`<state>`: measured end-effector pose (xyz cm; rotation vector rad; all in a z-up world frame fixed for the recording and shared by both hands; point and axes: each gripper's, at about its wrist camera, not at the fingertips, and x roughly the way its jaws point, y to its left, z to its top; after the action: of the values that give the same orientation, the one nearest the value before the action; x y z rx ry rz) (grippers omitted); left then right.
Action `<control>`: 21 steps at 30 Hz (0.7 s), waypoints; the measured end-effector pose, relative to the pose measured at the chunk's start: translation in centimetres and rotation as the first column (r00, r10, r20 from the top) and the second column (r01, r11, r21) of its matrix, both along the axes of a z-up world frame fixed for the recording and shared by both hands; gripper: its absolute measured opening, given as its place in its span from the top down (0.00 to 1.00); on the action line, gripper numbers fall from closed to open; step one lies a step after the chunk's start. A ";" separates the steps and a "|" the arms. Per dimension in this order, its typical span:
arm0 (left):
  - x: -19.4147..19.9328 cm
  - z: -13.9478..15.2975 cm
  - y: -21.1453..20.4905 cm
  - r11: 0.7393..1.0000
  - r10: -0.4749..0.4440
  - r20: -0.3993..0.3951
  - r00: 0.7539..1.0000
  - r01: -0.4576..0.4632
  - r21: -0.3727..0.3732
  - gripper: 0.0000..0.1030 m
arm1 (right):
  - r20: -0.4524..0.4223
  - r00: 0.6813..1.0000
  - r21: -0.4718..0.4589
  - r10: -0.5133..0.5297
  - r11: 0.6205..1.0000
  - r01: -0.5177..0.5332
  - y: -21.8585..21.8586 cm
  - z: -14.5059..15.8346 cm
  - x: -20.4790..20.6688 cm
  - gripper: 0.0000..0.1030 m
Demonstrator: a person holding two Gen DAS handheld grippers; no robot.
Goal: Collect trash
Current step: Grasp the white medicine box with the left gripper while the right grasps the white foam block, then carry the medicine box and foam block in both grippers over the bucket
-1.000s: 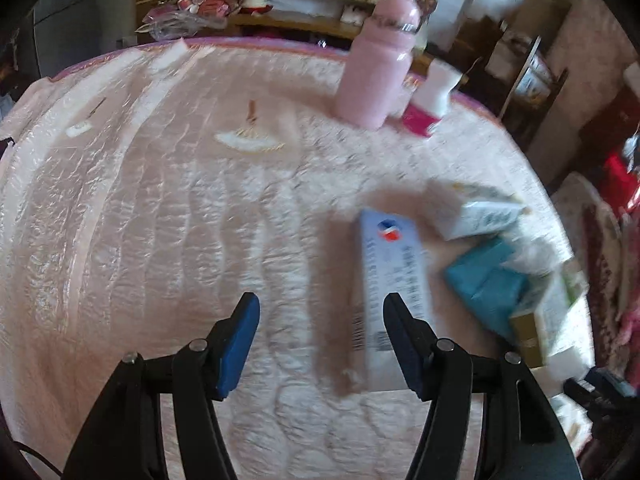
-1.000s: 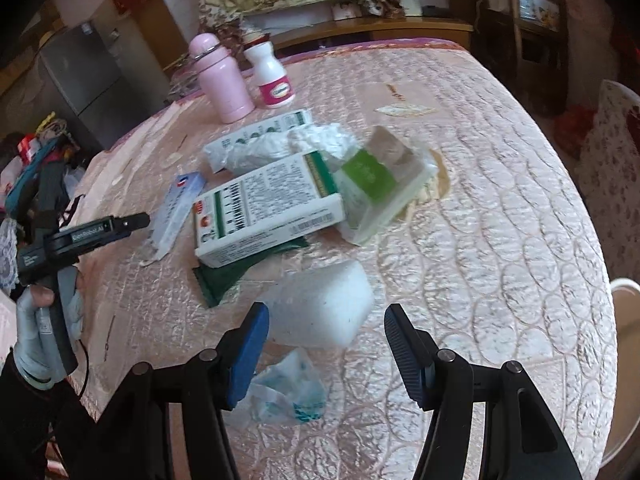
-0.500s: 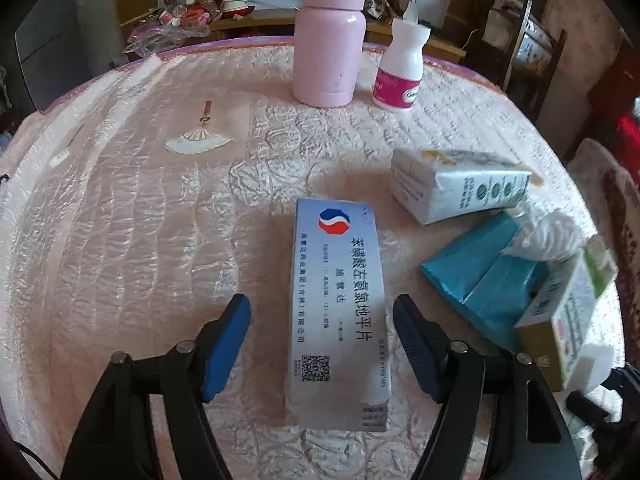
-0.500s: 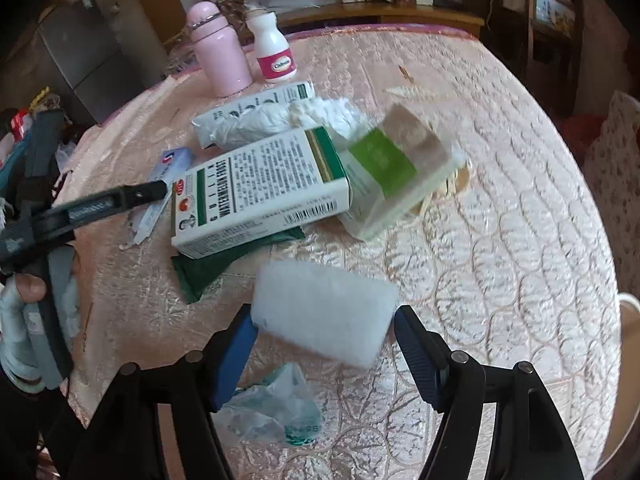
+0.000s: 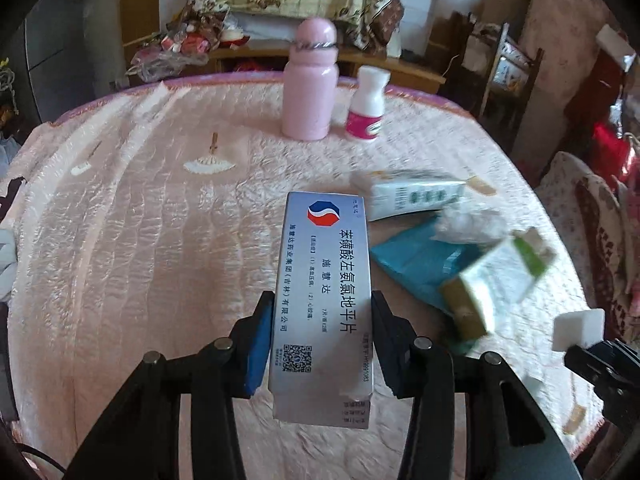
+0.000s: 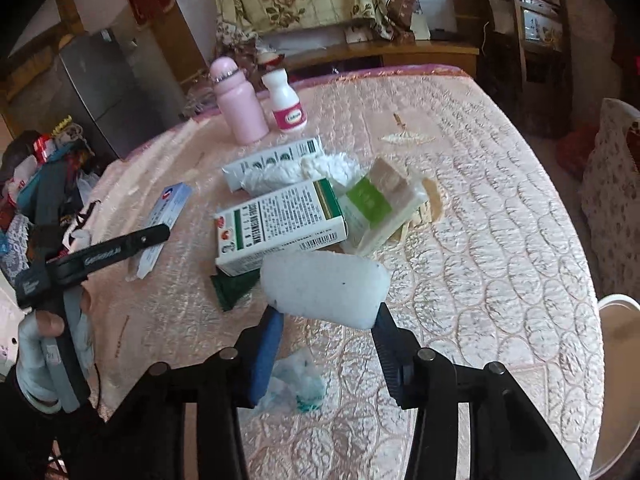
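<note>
Both sets of jaws have just been closing: left gripper [image 5: 322,344] now clamps the silver medicine box [image 5: 325,296] by its long sides, right gripper [image 6: 326,344] squeezes the white foam block [image 6: 325,286], both lifted nearer than the pink bottle [image 5: 309,88]. Light, crushable; grip gently.

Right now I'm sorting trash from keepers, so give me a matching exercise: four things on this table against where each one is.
Things:
1. blue box
2. foam block
3. pink flask
4. green packet

Places:
A. lying partly under the white-and-green box
B. standing at the far edge beside the white bottle
C. clamped in the right gripper
D. clamped in the left gripper

Pairs: 1-D, 2-C, 3-B, 4-A. Both grippers' jaws have just been closing onto what they hold.
</note>
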<state>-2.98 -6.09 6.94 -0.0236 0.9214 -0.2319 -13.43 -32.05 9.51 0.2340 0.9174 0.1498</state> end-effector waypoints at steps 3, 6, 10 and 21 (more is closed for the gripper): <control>-1.3 1.0 -0.8 1.000 -0.013 0.020 1.000 0.013 -0.006 0.54 | 0.019 1.000 -0.007 -0.001 1.000 0.001 -0.2 0.7 -0.8 0.53; -2.5 1.9 -1.7 1.000 -0.027 0.043 0.999 0.027 -0.010 0.54 | 0.034 0.999 -0.006 -0.008 1.000 0.008 -0.7 1.5 -1.8 0.53; -3.6 3.0 -3.1 0.999 -0.044 0.073 0.996 0.045 -0.016 0.54 | 0.047 0.999 -0.014 -0.009 1.000 0.010 -1.0 2.2 -2.8 0.53; -6.1 4.8 -7.0 0.995 -0.098 0.127 0.987 0.098 0.003 0.54 | 0.085 0.995 -0.015 -0.045 0.999 0.046 -2.9 3.4 -4.9 0.53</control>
<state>-9.12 -13.07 11.77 0.0336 0.7964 -0.3225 -18.36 -34.93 12.93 0.2313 0.8285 0.1089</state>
